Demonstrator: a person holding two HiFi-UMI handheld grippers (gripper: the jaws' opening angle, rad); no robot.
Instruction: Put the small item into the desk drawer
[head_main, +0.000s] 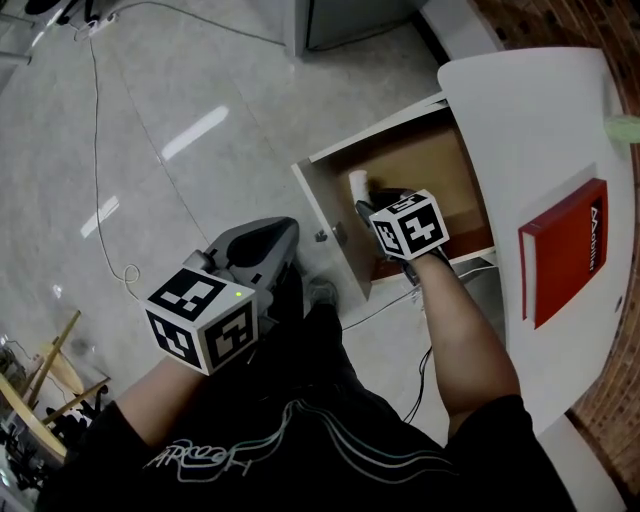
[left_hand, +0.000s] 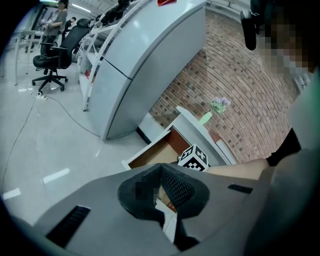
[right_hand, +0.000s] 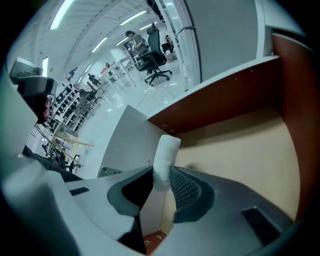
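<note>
Inside the open drawer, your right gripper (right_hand: 162, 182): its jaws are clamped on the small item, one pad on each side, with a narrow gap kept between them.
Small item (right_hand: 165, 159): a white roll, standing up out of the jaw tips and leaning a little. It is over the drawer's interior near the front panel, and its lower end is buried between the pads.
Contact with the drawer floor: you cannot tell from any view whether the roll touches it.
Head view of that gripper (head_main: 368, 203): the marker cube (head_main: 408, 225) covers most of the jaws, so only the top of the roll (head_main: 357, 183) shows.
Your left gripper (left_hand: 159, 170): jaw tips are together with nothing between them. A mosaic patch lies over one pad. It hangs low by your leg (head_main: 283, 232), well apart from the drawer.
Drawer (head_main: 330, 225): pulled out from under the counter, with a brown floor and reddish walls (right_hand: 215, 107). Its back part is hidden beneath the counter top.
Counter (head_main: 530, 120): white, carrying a red book (head_main: 565, 250) whose cover print is too small to read.
Frame edge: a green thing (head_main: 625, 127) on the counter is cut off.
Floor (head_main: 180, 120): a thin cable (head_main: 97, 170) trails across it.
</note>
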